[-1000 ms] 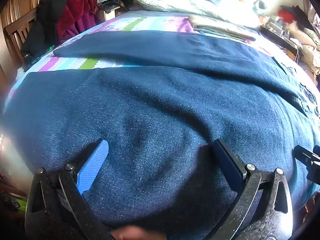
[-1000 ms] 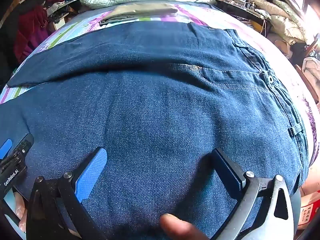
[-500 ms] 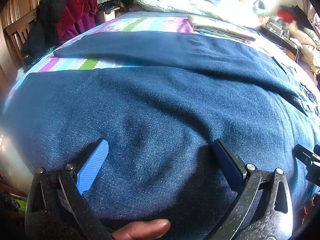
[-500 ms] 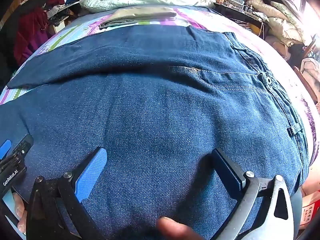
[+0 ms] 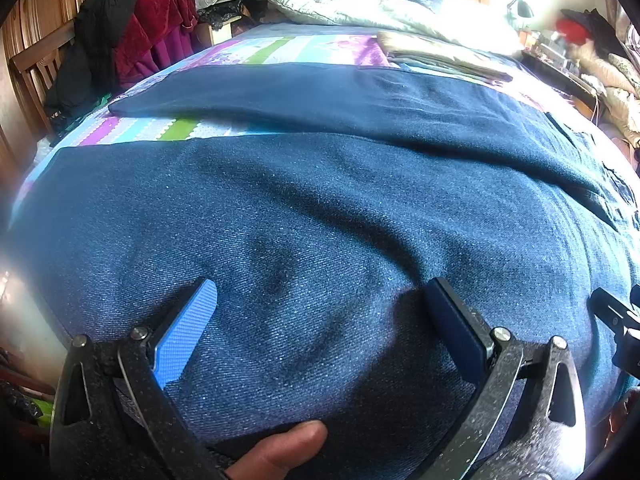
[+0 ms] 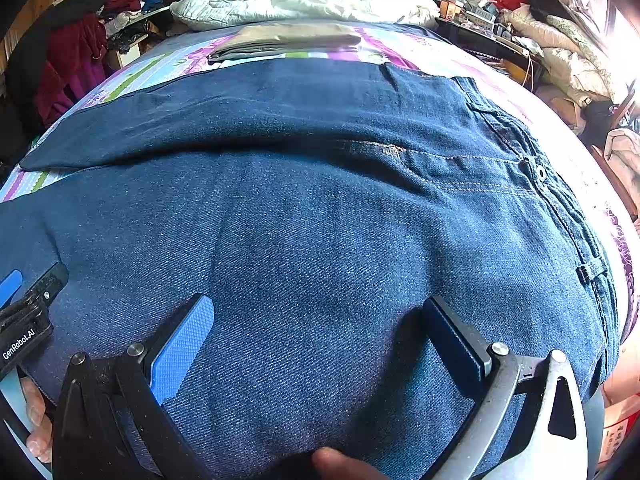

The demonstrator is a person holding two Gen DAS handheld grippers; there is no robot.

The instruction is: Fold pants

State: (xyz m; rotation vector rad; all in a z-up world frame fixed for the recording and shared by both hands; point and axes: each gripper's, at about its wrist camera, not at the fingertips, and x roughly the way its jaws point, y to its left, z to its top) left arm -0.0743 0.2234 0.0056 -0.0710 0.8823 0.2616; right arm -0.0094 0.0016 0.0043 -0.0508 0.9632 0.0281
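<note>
Dark blue jeans (image 5: pixel 320 208) (image 6: pixel 320 216) lie spread flat across the bed, legs to the left, waistband with button (image 6: pixel 541 173) to the right. My left gripper (image 5: pixel 320 300) is open, its fingers resting wide apart on the near leg's denim. My right gripper (image 6: pixel 318 316) is also open, sitting on the denim near the hip area. A fingertip (image 5: pixel 280 452) of the person shows at the near edge under the left gripper, and another fingertip (image 6: pixel 340 464) below the right one. The left gripper's tip (image 6: pixel 28 316) is seen at the right view's left edge.
The bed has a striped purple-green sheet (image 5: pixel 168 130). A folded beige garment (image 6: pixel 288 42) and white pillows (image 6: pixel 304 0) lie at the far end. Clothes hang on a wooden chair (image 5: pixel 120 40) at left; a cluttered table and piles (image 6: pixel 540 40) stand at right.
Both grippers have stayed nearly still on the jeans. The person's finger under the left gripper has pushed further into view along the near edge of the denim.
</note>
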